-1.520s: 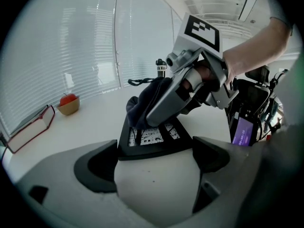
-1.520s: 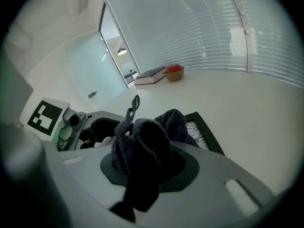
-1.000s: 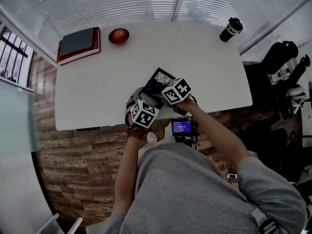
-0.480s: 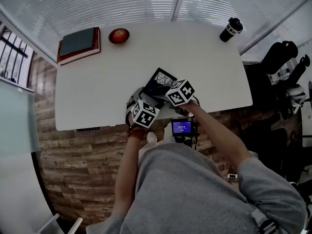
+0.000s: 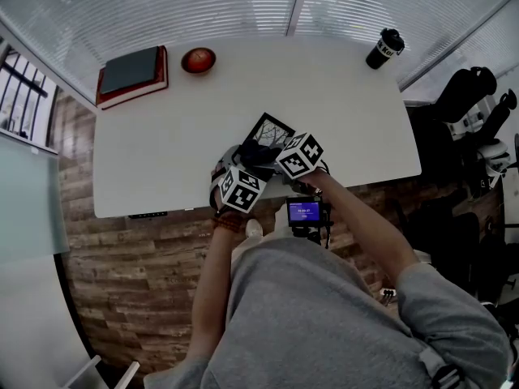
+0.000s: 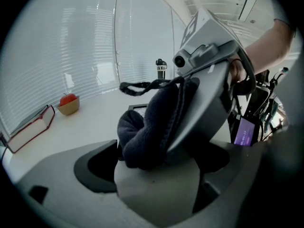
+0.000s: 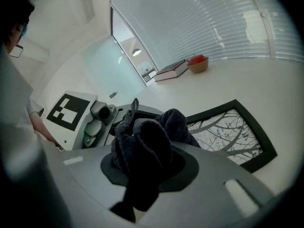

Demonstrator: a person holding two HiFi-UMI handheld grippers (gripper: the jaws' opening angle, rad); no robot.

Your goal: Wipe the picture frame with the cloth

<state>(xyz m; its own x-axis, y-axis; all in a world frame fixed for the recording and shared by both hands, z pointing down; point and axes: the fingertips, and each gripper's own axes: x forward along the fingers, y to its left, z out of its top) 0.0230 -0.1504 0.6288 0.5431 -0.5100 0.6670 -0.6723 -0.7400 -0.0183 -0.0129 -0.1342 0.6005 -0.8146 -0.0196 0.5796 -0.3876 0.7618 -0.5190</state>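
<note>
The black picture frame [image 5: 270,126] with a tree-branch print lies flat near the white table's front edge and also shows in the right gripper view [image 7: 228,129]. My right gripper [image 5: 266,154] is shut on a bunched dark cloth [image 7: 142,146]. It holds the cloth over the frame's near left corner. My left gripper [image 5: 235,167] sits just left of it by that corner. Its jaws stand wide, with the cloth [image 6: 152,127] and the right gripper [image 6: 209,80] right in front of them. I cannot see whether the left gripper touches the frame [image 6: 137,109].
A red-edged book [image 5: 131,73] and a bowl with an apple [image 5: 198,59] sit at the table's [image 5: 162,152] far left. A black cup [image 5: 383,49] stands at the far right corner. A small lit screen [image 5: 303,211] hangs at the front edge. Bags [image 5: 470,96] lie on the floor at the right.
My right gripper with the cloth has shifted slightly toward me and tilted, so a bit more of the frame shows. The left gripper has stayed still.
</note>
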